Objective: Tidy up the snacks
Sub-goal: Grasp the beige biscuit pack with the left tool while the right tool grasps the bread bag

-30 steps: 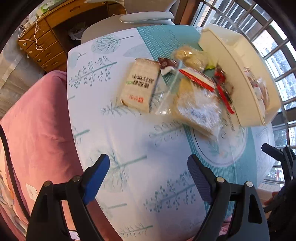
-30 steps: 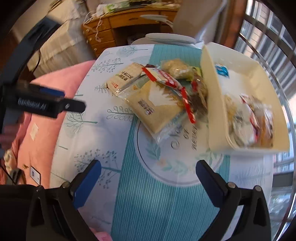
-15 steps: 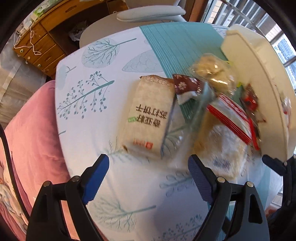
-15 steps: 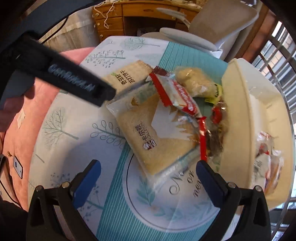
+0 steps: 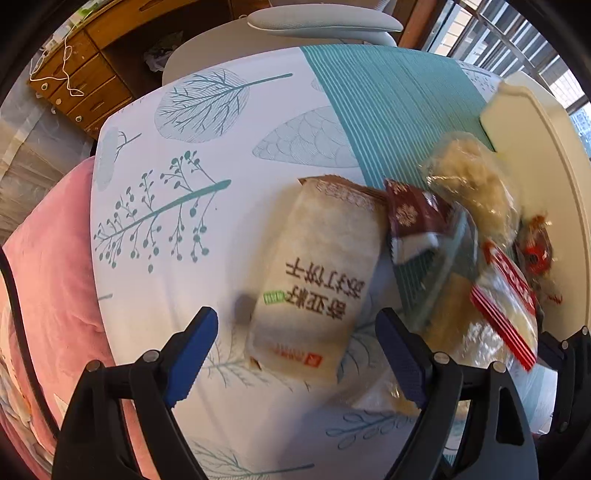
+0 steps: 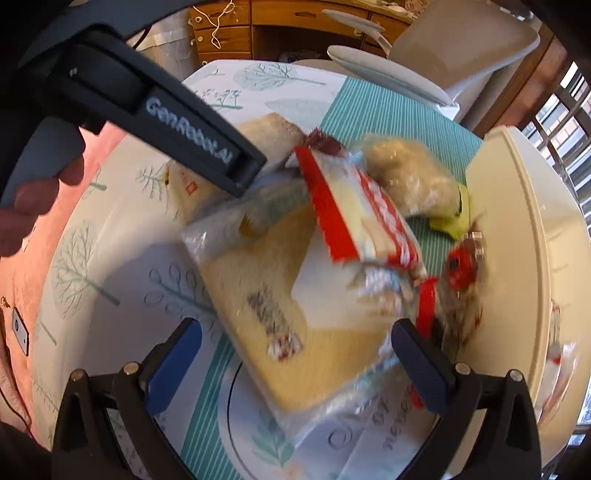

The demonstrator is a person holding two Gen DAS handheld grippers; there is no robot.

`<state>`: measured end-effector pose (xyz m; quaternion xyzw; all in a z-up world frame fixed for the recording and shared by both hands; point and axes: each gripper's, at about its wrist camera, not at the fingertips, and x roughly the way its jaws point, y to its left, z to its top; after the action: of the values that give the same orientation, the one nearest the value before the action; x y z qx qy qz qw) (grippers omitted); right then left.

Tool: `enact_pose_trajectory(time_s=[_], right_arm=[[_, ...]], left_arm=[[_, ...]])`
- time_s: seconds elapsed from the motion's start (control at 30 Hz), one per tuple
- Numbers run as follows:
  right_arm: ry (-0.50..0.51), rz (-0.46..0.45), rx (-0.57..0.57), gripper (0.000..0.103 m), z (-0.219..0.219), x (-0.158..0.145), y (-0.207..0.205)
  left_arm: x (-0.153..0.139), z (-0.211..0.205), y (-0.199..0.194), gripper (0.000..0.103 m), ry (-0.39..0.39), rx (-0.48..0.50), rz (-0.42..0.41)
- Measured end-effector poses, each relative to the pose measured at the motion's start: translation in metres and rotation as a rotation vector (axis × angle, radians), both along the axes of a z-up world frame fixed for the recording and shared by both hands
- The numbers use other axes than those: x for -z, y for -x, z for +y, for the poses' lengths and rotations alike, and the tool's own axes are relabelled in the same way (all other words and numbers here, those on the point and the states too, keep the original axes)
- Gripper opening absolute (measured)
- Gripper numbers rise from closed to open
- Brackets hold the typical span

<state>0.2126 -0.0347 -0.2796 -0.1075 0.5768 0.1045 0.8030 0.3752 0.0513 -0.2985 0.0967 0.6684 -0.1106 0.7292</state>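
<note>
A beige cracker pack (image 5: 317, 280) with printed characters lies on the tree-print tablecloth (image 5: 184, 177). My left gripper (image 5: 295, 358) points down over the pack's near end, open, a blue finger on either side and neither touching it. In the right wrist view, a clear bag of yellow biscuits (image 6: 280, 302) lies between the fingers of my open right gripper (image 6: 297, 365). A red-and-white pack (image 6: 362, 214) rests on that bag, and a bag of pale round pastry (image 6: 410, 177) lies behind it. The cream bin (image 6: 517, 240) stands to the right, with wrapped snacks inside.
A dark brown packet (image 5: 410, 218) and a red-wrapped sweet (image 5: 535, 251) lie in the pile. The left gripper's body (image 6: 184, 133) and a hand (image 6: 33, 199) cross the right wrist view. A pink cushion (image 5: 48, 266), a grey chair (image 5: 325, 22) and a wooden desk (image 5: 92, 74) ring the table.
Both grippers have come down and moved in over the snack pile, which now looms large. The left one has reached the cracker pack, the right one the yellow biscuit bag. The jaws stay equally wide.
</note>
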Motion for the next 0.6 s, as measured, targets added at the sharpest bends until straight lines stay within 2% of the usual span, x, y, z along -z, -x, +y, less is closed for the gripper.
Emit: enact_pose_trajectory(time_s=[0.27, 0.53, 0.6], right_arm=[[-0.003, 0.011, -0.01, 0.103, 0.001, 0.008, -0.016], [0.011, 0.031, -0.018, 0.103, 0.0, 0.02, -0.025], [0.019, 0.037, -0.02, 0.103, 0.001, 0.023, -0.027]], left_arm=[[0.012, -0.008, -0.01, 0.086, -0.006, 0.001, 0.008], [0.015, -0.02, -0.017, 0.086, -0.02, 0.002, -0.021], [0.016, -0.02, -0.017, 0.083, -0.018, -0.001, -0.019]])
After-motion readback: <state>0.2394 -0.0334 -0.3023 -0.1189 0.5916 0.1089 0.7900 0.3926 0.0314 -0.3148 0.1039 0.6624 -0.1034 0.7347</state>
